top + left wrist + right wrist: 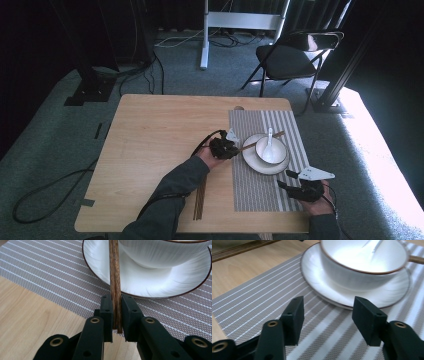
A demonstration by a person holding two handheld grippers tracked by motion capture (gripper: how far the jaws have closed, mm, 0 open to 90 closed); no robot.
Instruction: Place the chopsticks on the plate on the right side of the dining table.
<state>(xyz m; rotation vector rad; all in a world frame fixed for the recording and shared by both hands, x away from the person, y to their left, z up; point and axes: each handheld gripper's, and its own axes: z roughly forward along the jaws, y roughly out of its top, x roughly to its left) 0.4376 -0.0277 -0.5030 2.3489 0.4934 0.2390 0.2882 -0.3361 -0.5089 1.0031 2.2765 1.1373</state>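
- Chopsticks (115, 277): a dark wooden pair, pinched near one end by the left gripper (116, 315). In the left gripper view they run toward 12 o'clock over the saucer rim and against the bowl wall. In the high view their far tips show past the bowl at about 2 o'clock.
- Left gripper (223, 147): jaws pressed on both sides of the pair, at 9 o'clock of the saucer, over the left edge of the placemat.
- Bowl (271, 150): white, brown rim, sits on the saucer (252, 161); a white spoon (269, 140) stands in it.
- Placemat (260, 192): grey, striped, under the saucer, on the right half of the wooden table (150, 140).
- Right gripper (327, 312): jaws spread, nothing between them, above the placemat at 5 o'clock of the saucer, apart from it.
- More chopsticks (200, 200): a bundle on the table at 7 o'clock of the saucer, beside the left sleeve.
- Folding chair (292, 57): on the carpet beyond the table, at 1 o'clock.
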